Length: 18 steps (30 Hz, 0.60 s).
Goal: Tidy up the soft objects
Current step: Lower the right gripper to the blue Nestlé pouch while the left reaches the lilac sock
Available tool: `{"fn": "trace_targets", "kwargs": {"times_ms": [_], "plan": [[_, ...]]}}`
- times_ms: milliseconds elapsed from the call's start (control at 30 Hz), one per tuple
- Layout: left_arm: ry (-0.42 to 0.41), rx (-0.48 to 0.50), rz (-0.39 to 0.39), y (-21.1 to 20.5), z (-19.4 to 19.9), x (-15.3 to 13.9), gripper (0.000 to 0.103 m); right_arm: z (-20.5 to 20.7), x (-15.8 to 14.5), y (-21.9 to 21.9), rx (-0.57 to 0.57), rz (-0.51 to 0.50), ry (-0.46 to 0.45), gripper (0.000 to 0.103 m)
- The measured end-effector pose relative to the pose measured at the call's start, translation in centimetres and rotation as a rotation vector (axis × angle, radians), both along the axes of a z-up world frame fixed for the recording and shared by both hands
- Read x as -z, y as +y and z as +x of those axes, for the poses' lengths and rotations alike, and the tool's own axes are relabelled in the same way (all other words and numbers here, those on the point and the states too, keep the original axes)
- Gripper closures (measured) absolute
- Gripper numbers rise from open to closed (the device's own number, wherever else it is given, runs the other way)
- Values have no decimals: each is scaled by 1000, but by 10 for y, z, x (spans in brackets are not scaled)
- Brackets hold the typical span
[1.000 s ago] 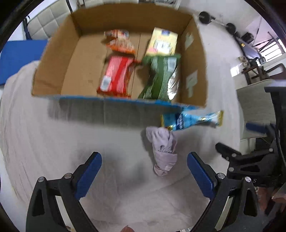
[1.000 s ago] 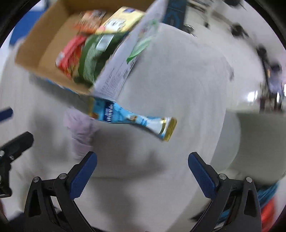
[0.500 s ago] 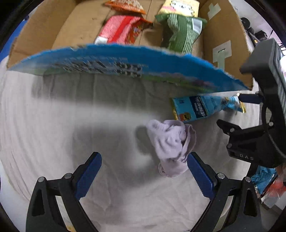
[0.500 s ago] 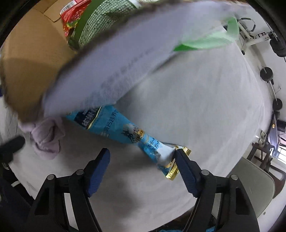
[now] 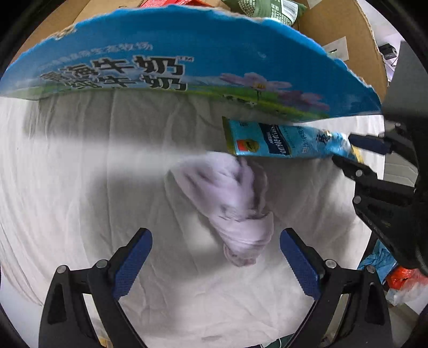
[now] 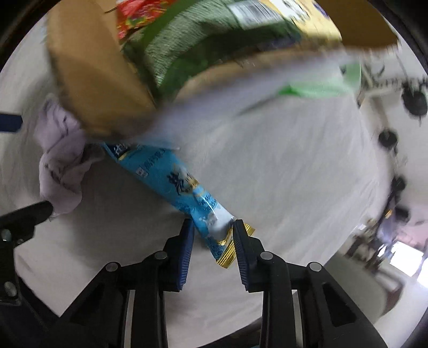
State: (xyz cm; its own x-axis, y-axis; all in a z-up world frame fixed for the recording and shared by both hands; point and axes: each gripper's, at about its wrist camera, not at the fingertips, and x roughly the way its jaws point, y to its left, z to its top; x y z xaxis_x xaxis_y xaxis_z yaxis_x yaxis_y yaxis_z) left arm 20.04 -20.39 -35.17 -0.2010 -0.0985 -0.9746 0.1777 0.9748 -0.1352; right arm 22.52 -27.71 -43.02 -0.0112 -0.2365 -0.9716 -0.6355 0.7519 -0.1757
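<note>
Left wrist view: one bundled lilac cloth (image 5: 240, 211) is lying on a worktop under a wrinkled white sheet (image 5: 80, 187), just ahead of the left tongs (image 5: 215, 257), whose blue pads are standing wide apart, gripping nothing. One light-blue snack packet (image 5: 283, 139) is lying beyond the cloth, tucked against one cardboard box (image 5: 187, 61) with a blue printed side.

Right wrist view: the right tongs (image 6: 212, 250) are closing around the packet's (image 6: 184, 187) gold-edged near end, both pads touching it. The cloth (image 6: 60, 158) is sitting to the left, beside the box (image 6: 91, 80), which is holding a green packet (image 6: 192, 45) and a red one (image 6: 133, 18). Blurred dark furniture is lining the room's right side.
</note>
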Motion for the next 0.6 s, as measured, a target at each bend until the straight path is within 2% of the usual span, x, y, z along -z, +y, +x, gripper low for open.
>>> {"fn": "trace_targets", "kwargs": {"times_ms": [100,167,200,300,433,600], "plan": [[6,-9,-2,4,-1,2,5,2,8,7,-55,-47,3,48],[12,-18,-5,8,-2,3,5,4,11,9,-81,-26,0,45],[14,-21,-6,9,-2,4,5,5,11,9,-73,-9,12,46],[31,-27,-13,13,-6,9,5,3,11,9,-42,40,73,69],[43,-36,-24,25,-16,17,5,-11,11,-1,19,81,147,71],[56,-47,-42,30,-18,26,5,-35,12,-27,252,104,209,71]]}}
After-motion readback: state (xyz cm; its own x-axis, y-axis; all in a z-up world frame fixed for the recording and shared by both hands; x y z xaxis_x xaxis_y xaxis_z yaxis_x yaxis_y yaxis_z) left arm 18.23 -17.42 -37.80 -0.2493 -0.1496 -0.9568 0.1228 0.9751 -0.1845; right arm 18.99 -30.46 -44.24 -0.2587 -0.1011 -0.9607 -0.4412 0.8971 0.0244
